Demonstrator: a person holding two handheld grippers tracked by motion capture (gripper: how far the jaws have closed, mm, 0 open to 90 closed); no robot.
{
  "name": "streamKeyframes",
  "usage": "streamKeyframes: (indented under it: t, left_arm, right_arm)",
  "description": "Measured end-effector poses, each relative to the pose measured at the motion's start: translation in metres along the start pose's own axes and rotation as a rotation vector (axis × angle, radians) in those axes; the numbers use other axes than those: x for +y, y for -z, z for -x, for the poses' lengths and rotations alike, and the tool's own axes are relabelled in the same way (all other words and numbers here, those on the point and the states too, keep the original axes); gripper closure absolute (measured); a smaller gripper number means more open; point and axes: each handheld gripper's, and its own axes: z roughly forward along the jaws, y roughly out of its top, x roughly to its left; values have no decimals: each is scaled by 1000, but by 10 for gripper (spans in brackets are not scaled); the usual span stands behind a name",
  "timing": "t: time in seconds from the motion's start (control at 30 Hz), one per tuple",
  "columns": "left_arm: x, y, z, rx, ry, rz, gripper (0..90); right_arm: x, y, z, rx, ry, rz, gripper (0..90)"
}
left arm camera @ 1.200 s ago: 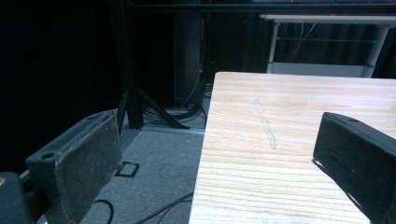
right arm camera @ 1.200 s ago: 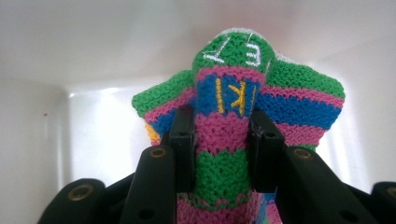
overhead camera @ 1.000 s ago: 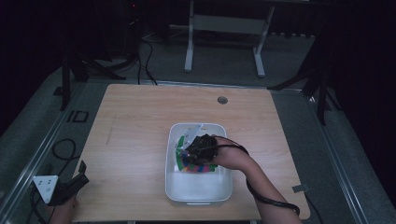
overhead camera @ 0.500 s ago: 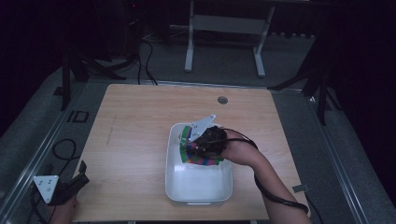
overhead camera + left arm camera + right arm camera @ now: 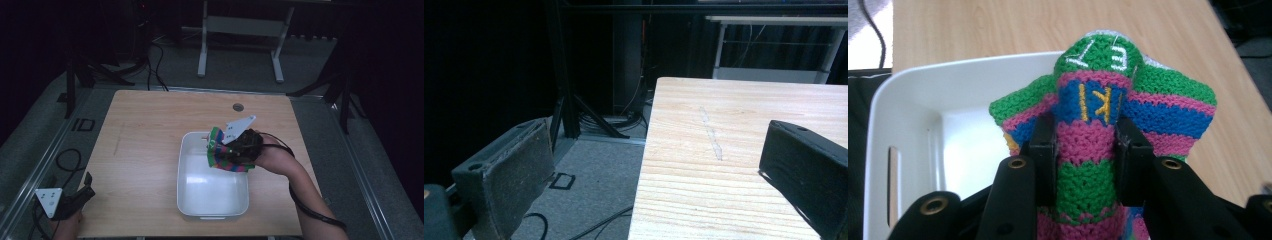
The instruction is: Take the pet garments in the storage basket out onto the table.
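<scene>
A knitted cloth (image 5: 1098, 115) striped green, pink and blue, with stitched letters, is pinched between the jaws of my right gripper (image 5: 1083, 145). In the high view that gripper (image 5: 239, 145) holds the cloth (image 5: 222, 155) lifted over the far right corner of a white tub (image 5: 187, 200). The tub's wall (image 5: 903, 115) lies below the cloth and its inside looks bare. My left gripper (image 5: 75, 200) rests at the table's near left corner, off the edge. Its two padded jaws stand wide apart with nothing between them, left gripper (image 5: 659, 175) facing along the wooden table (image 5: 734, 130).
The wooden table (image 5: 145, 135) has a small round hole (image 5: 238, 107) near its far edge. Cables and metal stand legs (image 5: 202, 45) sit on the grey floor beyond and to the left. A cable (image 5: 305, 205) trails from my right gripper along the forearm.
My right gripper has lifted the striped cloth out of the tub and carried it toward the tub's far right corner. The left gripper has stayed put.
</scene>
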Motion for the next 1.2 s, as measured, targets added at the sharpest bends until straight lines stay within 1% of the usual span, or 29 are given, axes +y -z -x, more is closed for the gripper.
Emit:
streamKeyframes:
  t: [0.13, 0.23, 0.3, 0.43, 0.7, 0.73, 0.77, 0.8, 0.87, 1.0, 1.07, 1.13, 1.2]
  left_arm:
    - [0, 0, 0, 0, -3, -1, 13]
    - [0, 0, 0, 0, -2, -2, 13]
    - [0, 0, 0, 0, -5, -2, 13]
    - [0, 0, 1, -1, -5, -3, 13]
    - [0, 0, 1, -3, -3, -1, 13]
    - [0, 0, 1, -3, -3, -1, 13]
    - [0, 0, 1, -5, -6, -2, 13]
    - [0, 0, 1, -5, -6, -3, 13]
    - [0, 0, 1, -6, -6, -4, 14]
    - [0, 0, 1, -4, -8, -4, 13]
    - [0, -1, 1, -5, -7, -3, 14]
    - [0, -1, 1, -6, -10, -5, 13]
    - [0, -1, 1, -6, -11, -5, 13]
  right_arm:
    - [-12, 17, 6, -29, -26, 9, 676]
    - [-24, 31, 12, -58, -47, 15, 676]
    - [-33, 42, 15, -76, -62, 18, 675]
    - [-52, 57, 21, -106, -103, 18, 675]
    - [-92, 83, 28, -161, -173, 12, 675]
    - [-92, 83, 28, -161, -173, 12, 675]
    - [-97, 85, 28, -164, -183, 15, 674]
    - [-106, 89, 29, -174, -195, 18, 674]
    - [-114, 90, 29, -173, -214, 18, 672]
    - [-127, 84, 29, -178, -225, 3, 670]
    - [-133, 78, 29, -171, -240, -1, 670]
    - [-139, 70, 30, -168, -245, 0, 670]
    - [-144, 61, 32, -168, -249, -11, 670]
